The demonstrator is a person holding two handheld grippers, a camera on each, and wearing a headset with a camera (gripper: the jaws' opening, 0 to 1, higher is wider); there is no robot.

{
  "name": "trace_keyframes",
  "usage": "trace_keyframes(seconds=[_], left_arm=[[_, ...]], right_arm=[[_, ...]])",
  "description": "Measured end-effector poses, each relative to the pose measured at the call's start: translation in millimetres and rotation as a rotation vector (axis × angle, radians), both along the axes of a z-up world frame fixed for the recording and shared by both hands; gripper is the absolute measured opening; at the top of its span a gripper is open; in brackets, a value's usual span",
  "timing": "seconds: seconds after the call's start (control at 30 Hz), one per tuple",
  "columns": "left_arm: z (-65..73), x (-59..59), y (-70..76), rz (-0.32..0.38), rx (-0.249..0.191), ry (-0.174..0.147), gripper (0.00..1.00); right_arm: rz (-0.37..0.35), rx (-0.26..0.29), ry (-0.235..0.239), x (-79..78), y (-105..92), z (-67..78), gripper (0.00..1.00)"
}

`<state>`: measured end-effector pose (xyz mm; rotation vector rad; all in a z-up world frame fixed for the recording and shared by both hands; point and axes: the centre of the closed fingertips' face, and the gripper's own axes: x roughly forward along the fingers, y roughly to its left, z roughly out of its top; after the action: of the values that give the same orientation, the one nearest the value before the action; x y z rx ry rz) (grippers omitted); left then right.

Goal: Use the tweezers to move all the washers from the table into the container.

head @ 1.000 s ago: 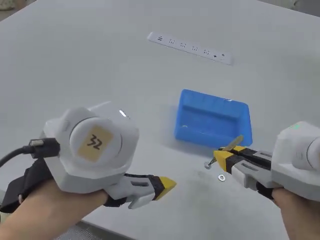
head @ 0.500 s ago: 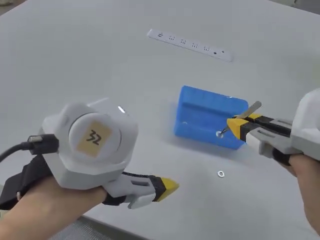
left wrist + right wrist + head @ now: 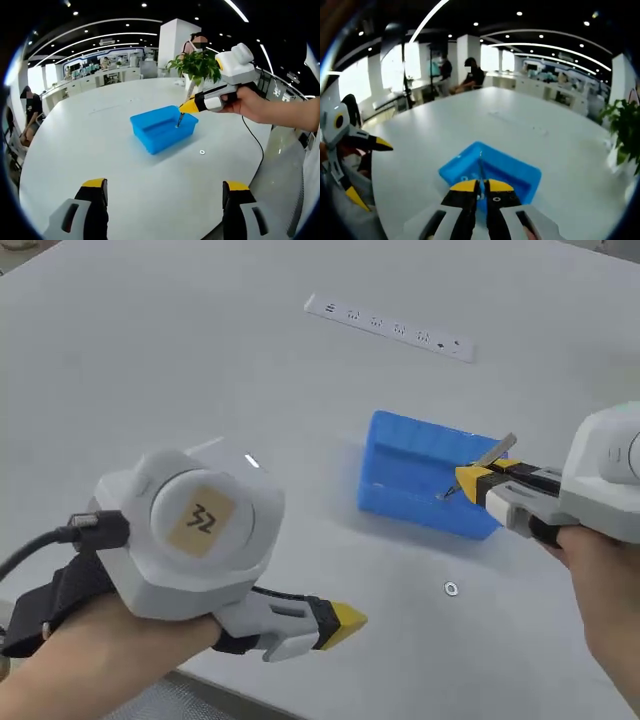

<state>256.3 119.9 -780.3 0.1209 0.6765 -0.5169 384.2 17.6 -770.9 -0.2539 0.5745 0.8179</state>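
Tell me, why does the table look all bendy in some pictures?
Left gripper view: the fisheye lens bows the table, and the ceiling lights show as bright streaks. Right gripper view: same bending, softer focus overall. Head view: table straight and sharp, blue container casting a faint shadow.

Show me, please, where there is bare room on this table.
Free: the grey tabletop left of the blue plastic container, up to the white power strip. Crowded: at the container, where the right claw holds metal tweezers; a metal washer lies in front.
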Motion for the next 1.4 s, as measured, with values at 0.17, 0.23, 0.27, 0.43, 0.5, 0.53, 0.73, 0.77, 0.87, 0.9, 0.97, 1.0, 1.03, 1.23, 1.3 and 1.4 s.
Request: trace_keyframes(seconds=[0.17,0.23,0.27,0.43,0.5,0.53,0.73,0.77,0.87,0.9,0.97,1.0,1.03,1.23,1.3,1.4], left_arm=[[-2.4,0.3,2.6,0.007,0.008,0.01,0.98],[-2.2,0.7,3.6,0.008,0.012,0.009,0.98],[-2.1,0.8,3.8,0.009,0.012,0.009,0.98],[-2.9,1.6,5.6,0.013,0.015,0.008,0.98],[-3.7,1.8,5.8,0.013,0.016,0.009,0.97],[-3.9,2.1,6.1,0.014,0.017,0.009,0.97],[-5.1,2.5,7.2,0.013,0.024,0.009,0.97],[-5.3,2.4,7.1,0.012,0.026,0.009,0.97],[-6.7,1.5,7.3,0.009,0.035,0.011,0.96],[-6.8,1.3,7.2,0.008,0.036,0.011,0.96],[-6.9,0.7,6.8,0.008,0.035,0.012,0.96],[-6.9,0.6,6.7,0.009,0.035,0.012,0.96],[-7.0,0.5,7.0,0.009,0.036,0.012,0.96],[-5.5,-0.3,6.2,0.01,0.039,0.009,0.95],[-5.3,-0.7,5.5,0.009,0.039,0.009,0.95],[-4.7,-1.3,3.9,0.006,0.038,0.008,0.95]], right_arm=[[-0.01,-0.003,0.019,10.1,-2.7,-13.6,0.03],[-0.01,-0.01,0.029,14.9,-3.7,-21.0,0.03],[-0.008,-0.014,0.033,15.1,-2.8,-23.1,0.03],[0.004,-0.039,0.038,21.1,1.3,-32.7,0.03],[0.008,-0.047,0.041,23.8,2.7,-36.3,0.03],[0.009,-0.051,0.042,24.6,3.6,-37.4,0.03],[0.007,-0.073,0.046,26.8,3.4,-43.0,0.03],[0.005,-0.07,0.049,26.6,3.0,-43.1,0.03],[-0.005,-0.062,0.047,28.2,2.5,-44.5,0.03],[-0.007,-0.061,0.046,28.6,1.6,-44.4,0.03],[-0.008,-0.054,0.053,27.5,2.4,-43.9,0.03],[-0.007,-0.053,0.055,27.2,2.2,-43.7,0.04],[-0.005,-0.05,0.057,26.9,1.8,-43.4,0.04],[-0.022,-0.007,0.029,27.2,0.0,-27.4,0.04],[-0.027,0.013,0.014,24.1,-1.0,-17.1,0.04],[-0.028,0.028,-0.002,15.6,-1.5,-3.6,0.04]])
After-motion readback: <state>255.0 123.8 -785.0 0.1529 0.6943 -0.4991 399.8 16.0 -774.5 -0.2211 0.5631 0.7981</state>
